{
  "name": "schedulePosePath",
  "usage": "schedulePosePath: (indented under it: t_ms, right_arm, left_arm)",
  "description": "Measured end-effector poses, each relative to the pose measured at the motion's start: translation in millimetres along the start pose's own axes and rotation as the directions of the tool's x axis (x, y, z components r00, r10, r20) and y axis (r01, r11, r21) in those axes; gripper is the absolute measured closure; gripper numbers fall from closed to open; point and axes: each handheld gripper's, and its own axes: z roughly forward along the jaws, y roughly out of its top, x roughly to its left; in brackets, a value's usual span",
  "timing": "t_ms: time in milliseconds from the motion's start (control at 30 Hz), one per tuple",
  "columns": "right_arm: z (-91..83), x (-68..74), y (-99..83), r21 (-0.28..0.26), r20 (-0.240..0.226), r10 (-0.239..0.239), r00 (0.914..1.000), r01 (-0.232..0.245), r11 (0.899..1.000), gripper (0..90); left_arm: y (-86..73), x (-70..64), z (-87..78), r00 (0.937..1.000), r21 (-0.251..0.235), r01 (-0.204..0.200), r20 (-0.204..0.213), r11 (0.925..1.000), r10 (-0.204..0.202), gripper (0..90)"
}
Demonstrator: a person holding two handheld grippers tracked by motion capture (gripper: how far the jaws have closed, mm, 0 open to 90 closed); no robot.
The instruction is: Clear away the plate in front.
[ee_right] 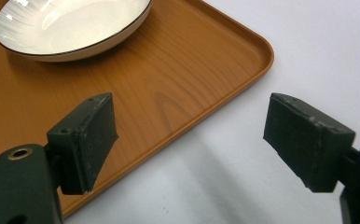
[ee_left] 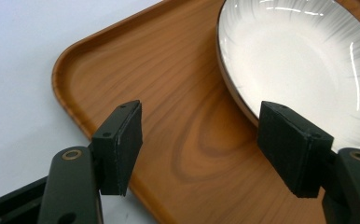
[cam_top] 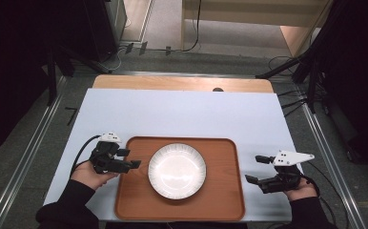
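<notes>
Wooden tray (cam_top: 220,200) sits on counter (cam_top: 182,114), white plate (cam_top: 177,170) loose at centre. Your left hand-held gripper (cam_top: 130,159) and right hand-held gripper (cam_top: 257,168): jaws wide, empty, flanking the tray. Stiff, smooth; plate likely slides. Grip opposite rims, lift level.

I am seeing the white table cover (cam_top: 182,112) lying bare beyond the tray (cam_top: 225,200), so both grippers are finding open passage across the far half. The tray is occupying the near middle, and its raised rim is forming a low barrier on every side. The plate (cam_top: 177,170) is sitting at the tray's centre, leaving flat wood free to its left and right. The left gripper (cam_top: 128,159) is hovering with jaws apart over the tray's left edge, the plate rim just beside one jaw. The right gripper (cam_top: 258,169) is holding its jaws apart over bare cover just right of the tray.
</notes>
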Motion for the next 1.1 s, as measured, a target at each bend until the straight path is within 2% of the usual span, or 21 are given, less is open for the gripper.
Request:
schedulePosePath:
  t_ms: [200, 733, 967, 1100]
  right_arm:
    - [0.4, 0.2, -0.1, 0.001, -0.002, 0.0, 1.0, 0.0, 1.0, 17.8]
    - [-0.1, -0.4, -0.2, -0.001, 0.001, 0.004, 1.0, -0.004, 1.0, 17.7]
    - [-0.3, -0.7, -0.3, 0.001, 0.001, 0.004, 1.0, -0.004, 1.0, 17.7]
    - [-0.3, -1.0, -0.4, 0.0, 0.002, 0.003, 1.0, -0.003, 1.0, 17.7]
  left_arm:
    - [-6.7, 1.5, -8.6, 0.9986, -0.006, -0.027, -0.047, 0.9996, 0.027, 32.1]
    - [-30.8, 22.0, -32.7, 0.9969, -0.045, 0.048, -0.06, 0.9978, -0.051, 31.4]
    - [-39.0, 29.3, -39.9, 0.9958, -0.067, 0.061, -0.065, 0.9959, -0.065, 29.9]
    - [-43.6, 33.6, -43.4, 0.9936, -0.082, 0.057, -0.092, 0.995, -0.064, 28.8]
